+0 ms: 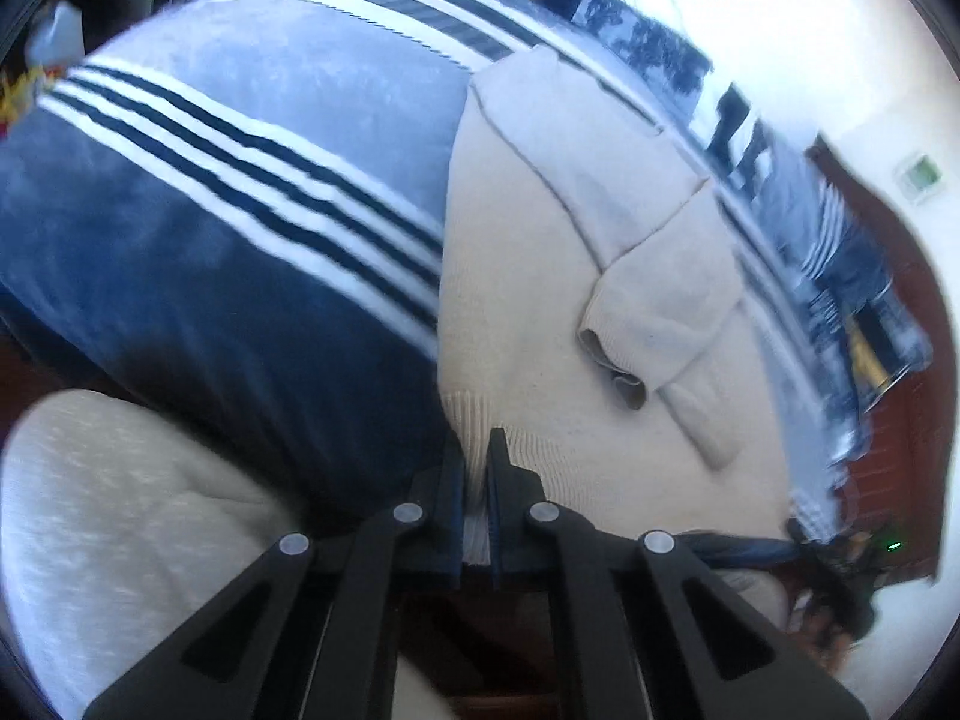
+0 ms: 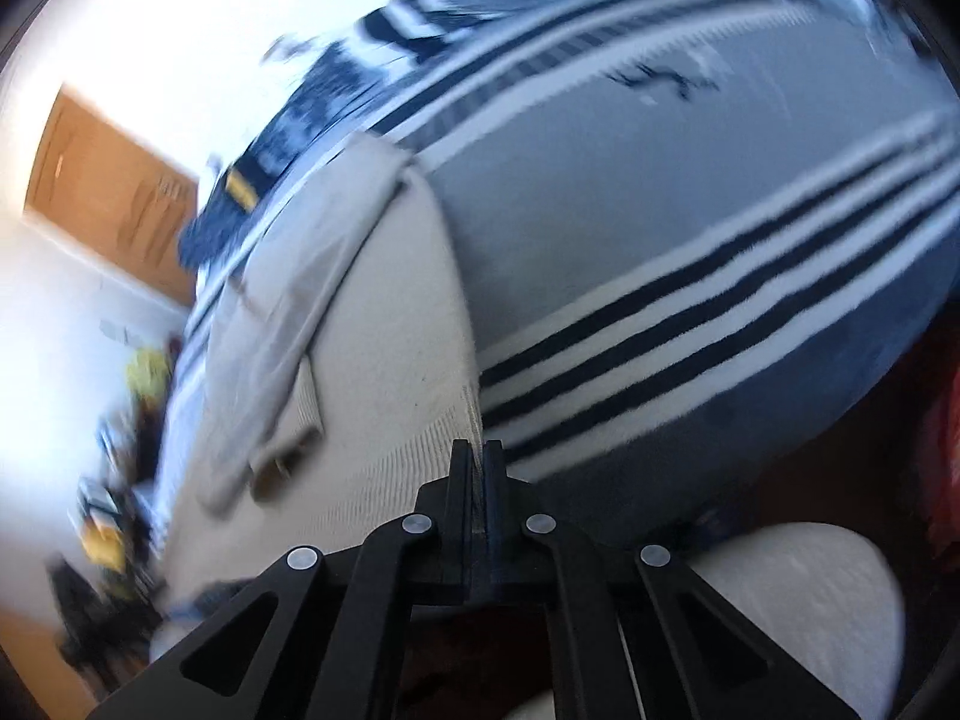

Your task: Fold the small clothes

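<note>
Cream knit sweater [image 1: 510, 276] – sleeves folded inward – flat on striped blanket [image 1: 240, 180].

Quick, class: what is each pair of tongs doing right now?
Left tongs: closed on the ribbed hem of the cream sweater.
Right tongs: closed on the sweater's hem at its other corner.

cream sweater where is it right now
The cream sweater lies on the striped blanket, sleeve folded over; left claw and right claw pinch its ribbed hem.
</note>
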Demonstrator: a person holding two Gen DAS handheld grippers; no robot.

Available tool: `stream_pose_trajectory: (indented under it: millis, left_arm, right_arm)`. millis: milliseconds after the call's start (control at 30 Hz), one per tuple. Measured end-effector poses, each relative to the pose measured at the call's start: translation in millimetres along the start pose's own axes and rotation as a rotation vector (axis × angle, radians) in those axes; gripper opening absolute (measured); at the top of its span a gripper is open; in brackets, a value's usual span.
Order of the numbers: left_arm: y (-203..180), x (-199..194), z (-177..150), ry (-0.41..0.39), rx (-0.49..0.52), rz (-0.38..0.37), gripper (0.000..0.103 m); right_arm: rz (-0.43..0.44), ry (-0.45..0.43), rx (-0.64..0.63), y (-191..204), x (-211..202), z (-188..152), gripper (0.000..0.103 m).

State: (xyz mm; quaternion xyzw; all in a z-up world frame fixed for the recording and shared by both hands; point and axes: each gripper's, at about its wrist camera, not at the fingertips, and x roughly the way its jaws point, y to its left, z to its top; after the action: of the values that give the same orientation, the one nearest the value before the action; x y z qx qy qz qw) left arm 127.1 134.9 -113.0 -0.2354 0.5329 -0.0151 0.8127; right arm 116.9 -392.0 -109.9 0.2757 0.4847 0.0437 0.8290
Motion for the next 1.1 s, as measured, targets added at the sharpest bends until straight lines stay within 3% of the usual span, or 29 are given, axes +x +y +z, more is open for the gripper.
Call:
stream_pose_trajectory:
  millis: [67,133,200,300,433,500,567,667,700,733,833,933,1100]
  left_arm:
    - [6.2,12.8,-5.8,0.035,0.01,0.053,0.006]
    - [24.6,14.7,-13.2,0.072,-0.049,0.028,0.006]
    - [22.0,8.8,-14.4,0.047,-0.051,0.023,0.006]
    - [17.0,11.3,-15.8,0.031,-0.001,0.105,0.006]
    - [19.9,28.0,-16.5,0.073,-0.015,0.158,0.01]
    - [17.4,25.5,-19.8,0.063,0.01,0.249,0.01]
    - [21.5,19.6,-18.7,0.048,-0.013,0.251,0.011]
    - [26.0,-5.4,-18.0,-0.032,-0.057,0.218,0.017]
    - [24.1,-15.4,-18.2,-0.062,-0.047,0.205,0.023]
    - [19.9,-26.8,-17.9,-0.096,-0.027,0.192,0.035]
    - [-5.0,-53.5,-12.6,-0.192,0.033,0.174,0.056]
    - [-32.5,-72.6,1.1,-0.242,0.067,0.13,0.062]
    - [-84.1,-83.3,29.6,-0.293,0.148,0.094,0.072]
  right_arm:
    - [-0.044,0.05,-0.044,3.6,8.6,-13.7,0.001]
    - [-0.058,0.108,-0.034,0.4,21.4,-23.4,0.001]
    - [-0.042,0.091,-0.055,8.2,12.8,-24.6,0.001]
    - [-0.108,0.106,-0.118,18.2,9.8,-26.6,0.001]
    - [-0.201,0.202,-0.121,9.0,39.9,-29.9,0.001]
    - [-0.227,0.167,-0.158,14.8,34.6,-26.5,0.002]
    - [-0.27,0.144,-0.179,16.5,28.9,-26.3,0.003]
    - [-0.216,0.11,-0.127,7.1,15.6,-23.5,0.004]
    - [-0.186,0.083,-0.107,5.2,7.3,-20.7,0.006]
    - [-0.155,0.06,-0.094,5.8,0.5,-23.1,0.011]
    - [-0.054,-0.03,-0.083,13.5,-26.4,-13.2,0.043]
    - [0.002,-0.106,-0.119,36.5,-46.7,0.5,0.056]
    - [0.087,-0.147,-0.18,77.4,-61.5,29.1,0.065]
